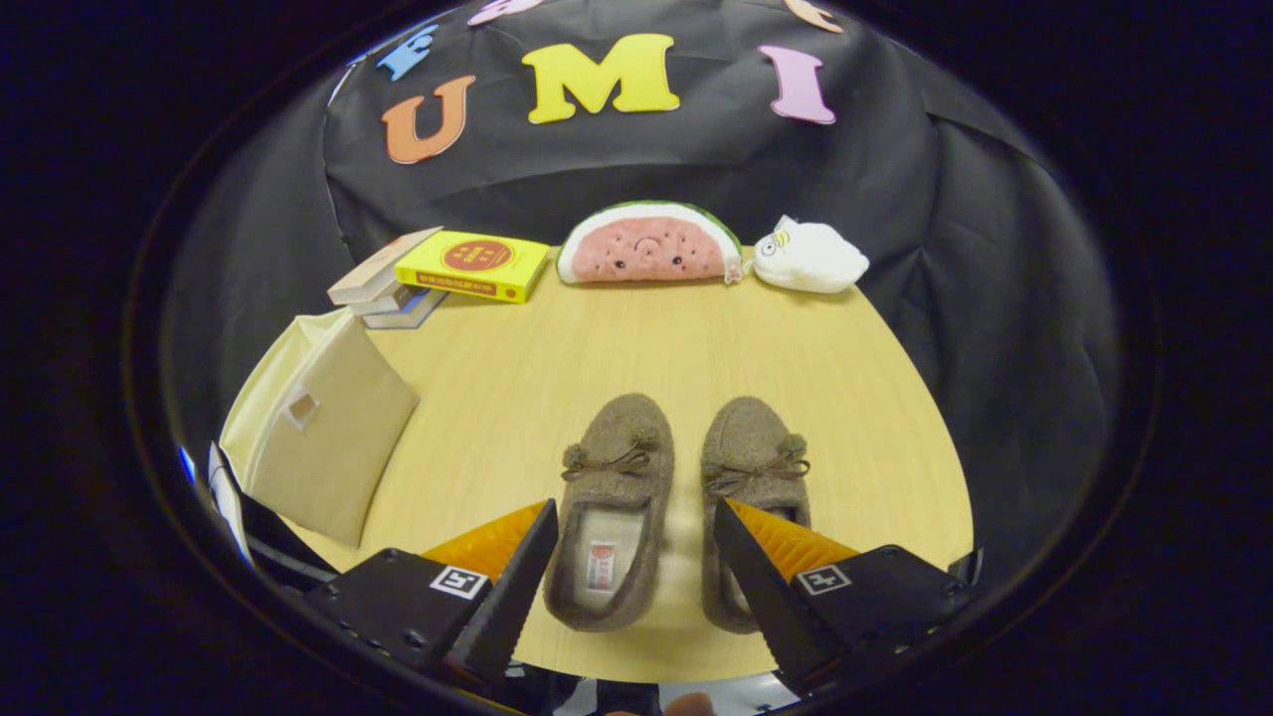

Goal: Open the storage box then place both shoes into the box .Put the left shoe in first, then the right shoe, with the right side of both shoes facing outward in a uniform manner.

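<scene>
— Gripper view: box (318, 428) lid down, left of the shoes on the table (597, 338)?

— Yes. I'd worry about catching a shoe first; the left shoe (609, 507) sits between my fingers, right shoe (748, 477) partly behind one.

— Hand-held gripper (635, 542)?

— Spread apart, holding nothing. The box lies well off to its left.

Gripper (635, 517) fingers spread wide above two brown slippers, left slipper (612, 507) between them, right slipper (748, 477) partly under right finger, closed beige storage box (323, 433) at left, wooden table (617, 338)
</scene>
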The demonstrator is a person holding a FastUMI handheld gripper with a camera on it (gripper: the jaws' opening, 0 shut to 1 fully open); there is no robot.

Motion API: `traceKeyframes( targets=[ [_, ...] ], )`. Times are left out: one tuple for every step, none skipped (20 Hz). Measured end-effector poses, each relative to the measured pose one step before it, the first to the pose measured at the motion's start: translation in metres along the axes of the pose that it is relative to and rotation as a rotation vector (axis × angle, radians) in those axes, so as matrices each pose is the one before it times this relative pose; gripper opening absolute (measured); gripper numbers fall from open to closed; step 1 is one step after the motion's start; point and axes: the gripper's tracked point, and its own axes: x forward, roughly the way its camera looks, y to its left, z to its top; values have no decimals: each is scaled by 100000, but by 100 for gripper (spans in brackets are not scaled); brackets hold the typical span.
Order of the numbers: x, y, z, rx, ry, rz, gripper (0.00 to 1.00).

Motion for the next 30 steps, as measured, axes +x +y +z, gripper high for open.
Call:
traceKeyframes(
  targets=[
    [577,-24,-278,874,1588,801,96],
    [391,-107,-337,1016,1640,879,95],
    [360,56,-240,-26,1317,769,88],
    [516,-125,-77,-783,421,-8,85],
    [432,-110,-42,-338,641,118,78],
    [565,-121,-343,571,1952,37,77],
    [262,80,-414,1578,2098,1952,77],
    [982,-183,-673,1596,2390,701,75],
    [662,-61,-273,1799,1775,595,72],
    [661,-162,-271,1838,1913,287,70],
    [352,-356,-104,2308,1311,-65,68],
    [913,-223,-314,3675,1476,-66,60],
    [54,-26,219,3855,1844,1671,52],
    [357,0,-51,3698,1130,1227,44],
    [460,-117,913,2682,352,243,36],
    [116,-369,-461,2408,486,61,28],
    [363,158,-114,1496,1807,206,20],
    [262,38,-88,1369,829,478,20],
    [125,16,13,824,552,86,20],
    [-283,100,185,971,-247,-159,20],
    [312,-102,-73,-629,777,-468,6],
    [-400,-47,151,1306,-224,-229,6],
    [-215,318,-157,1681,-174,478,0],
    [-562,314,123,1948,-423,506,0],
    [-611,512,62,2099,-629,906,0],
    [-720,826,24,2790,-637,1840,0],
    [-756,904,-103,3048,-610,1830,0],
    [-742,891,80,2362,-986,1186,0],
    [-792,945,-54,1899,-1407,594,0],
    [-918,1192,34,1608,-1276,879,0]
  ],
)
